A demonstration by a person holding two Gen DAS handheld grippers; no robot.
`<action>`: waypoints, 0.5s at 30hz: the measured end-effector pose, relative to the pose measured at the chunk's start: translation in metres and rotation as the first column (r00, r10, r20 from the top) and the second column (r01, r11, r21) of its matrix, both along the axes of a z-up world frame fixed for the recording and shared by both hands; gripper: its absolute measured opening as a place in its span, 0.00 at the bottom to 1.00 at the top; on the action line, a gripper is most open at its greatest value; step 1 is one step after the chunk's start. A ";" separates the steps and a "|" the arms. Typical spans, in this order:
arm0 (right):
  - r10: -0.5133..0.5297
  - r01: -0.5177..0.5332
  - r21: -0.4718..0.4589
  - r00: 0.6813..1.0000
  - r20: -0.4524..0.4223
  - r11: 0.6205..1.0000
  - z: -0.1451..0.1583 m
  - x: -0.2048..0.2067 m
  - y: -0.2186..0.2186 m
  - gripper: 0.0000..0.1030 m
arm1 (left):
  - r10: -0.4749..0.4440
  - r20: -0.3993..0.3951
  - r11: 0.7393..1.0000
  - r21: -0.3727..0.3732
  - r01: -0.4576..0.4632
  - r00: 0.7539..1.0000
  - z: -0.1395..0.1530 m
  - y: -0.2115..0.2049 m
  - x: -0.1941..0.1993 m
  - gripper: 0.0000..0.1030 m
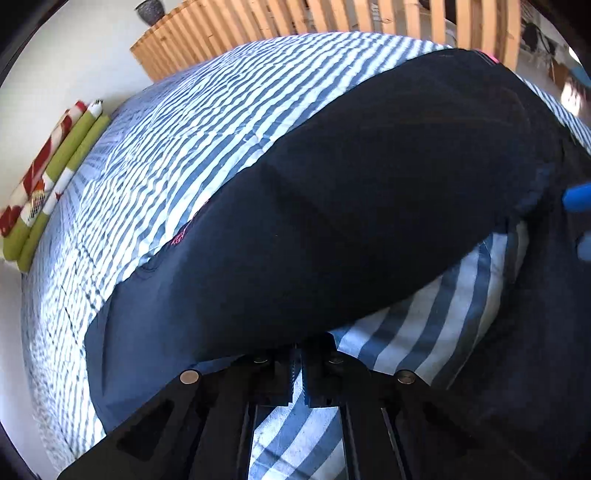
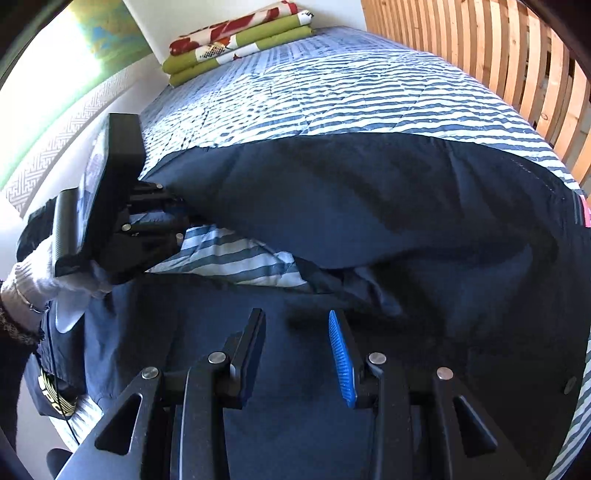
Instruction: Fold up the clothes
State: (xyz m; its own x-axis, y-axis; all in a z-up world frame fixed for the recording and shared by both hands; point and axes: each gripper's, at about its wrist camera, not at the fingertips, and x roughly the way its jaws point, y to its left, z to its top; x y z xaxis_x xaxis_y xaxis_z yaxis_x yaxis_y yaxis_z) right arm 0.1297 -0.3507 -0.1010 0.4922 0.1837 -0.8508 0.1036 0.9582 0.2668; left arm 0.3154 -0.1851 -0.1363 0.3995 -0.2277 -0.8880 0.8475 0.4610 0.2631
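Note:
A dark navy garment (image 1: 369, 203) (image 2: 369, 192) lies spread across the blue-and-white striped bedspread (image 1: 166, 147) (image 2: 332, 92). My left gripper (image 1: 299, 369) is shut on the garment's near edge. In the right wrist view, the left gripper (image 2: 177, 221) holds that edge lifted, and striped cover shows beneath the raised fold. My right gripper (image 2: 297, 347) hovers over the lower navy fabric with its jaws apart and nothing pinched between them. Its blue fingertips (image 1: 578, 197) show at the right edge of the left wrist view.
A folded green and red floral blanket (image 1: 48, 173) (image 2: 240, 40) lies at the bed's far end by the white wall. A wooden slatted rail (image 1: 258, 29) (image 2: 498, 74) runs along one side. A white-gloved hand (image 2: 40, 280) holds the left gripper.

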 end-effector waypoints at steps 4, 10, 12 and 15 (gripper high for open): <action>-0.011 0.011 0.008 1.000 -0.008 1.000 -0.004 -0.003 -0.009 0.31 | -0.029 -0.068 1.000 -0.002 0.029 0.997 0.011 0.020 -0.021 0.01; -0.026 0.026 0.045 1.000 -0.003 0.999 -0.004 -0.009 -0.023 0.31 | -0.050 -0.090 0.998 0.037 0.053 0.995 0.031 0.068 -0.062 0.02; -0.022 0.022 0.068 1.000 -0.006 0.997 -0.005 -0.011 -0.024 0.31 | -0.007 -0.088 0.997 0.076 0.014 0.996 0.033 0.082 -0.068 0.06; -0.006 0.005 0.042 1.000 0.010 0.999 -0.004 -0.020 -0.020 0.31 | 0.076 -0.020 0.995 0.067 -0.074 0.997 0.050 0.108 -0.076 0.08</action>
